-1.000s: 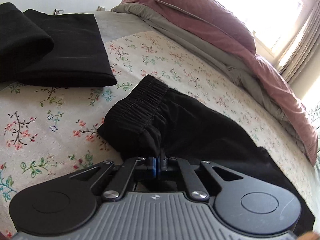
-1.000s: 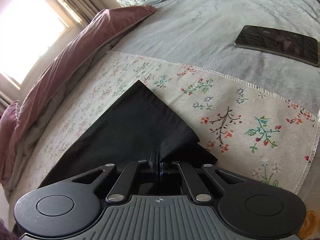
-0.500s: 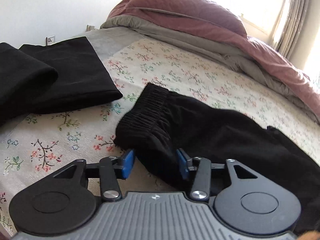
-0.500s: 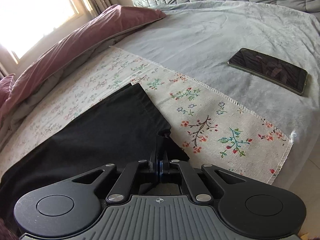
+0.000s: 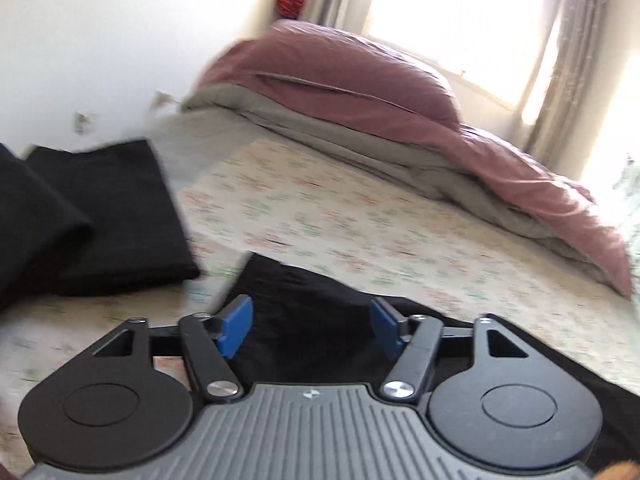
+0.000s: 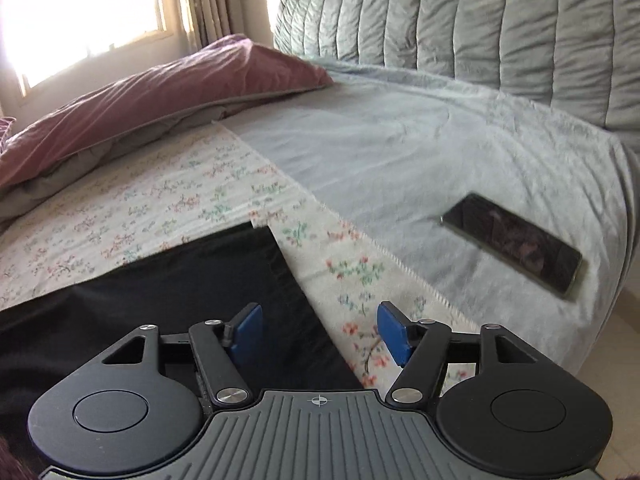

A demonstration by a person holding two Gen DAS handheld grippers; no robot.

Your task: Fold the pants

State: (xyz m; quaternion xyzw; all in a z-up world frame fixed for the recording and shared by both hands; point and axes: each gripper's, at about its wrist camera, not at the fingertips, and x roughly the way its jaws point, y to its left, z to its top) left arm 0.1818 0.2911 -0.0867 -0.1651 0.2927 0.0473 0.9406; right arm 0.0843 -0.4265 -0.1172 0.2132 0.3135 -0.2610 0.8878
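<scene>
Black pants point(image 5: 304, 320) lie flat on the floral sheet point(image 5: 360, 232) of the bed. In the left wrist view their waistband end sits below my left gripper point(image 5: 312, 326), whose jaws are opening; the blue pads point(image 5: 236, 324) stand apart and press on nothing. In the right wrist view the leg end of the pants point(image 6: 192, 292) lies flat with a straight hem edge. My right gripper point(image 6: 320, 332) hovers over that edge with jaws opening, and the blue pads point(image 6: 248, 334) hold no cloth.
Folded black garments point(image 5: 92, 216) lie at the left of the sheet. A rose and grey duvet point(image 5: 360, 96) is bunched along the far side by the window. A dark phone point(image 6: 512, 244) rests on the pale blue blanket point(image 6: 400, 152) near the bed's edge; a quilted headboard point(image 6: 480, 28) stands behind.
Both grippers have let go of the pants and opened, the left first, then the right. Both have risen away from the cloth, which now lies flat on the sheet.
</scene>
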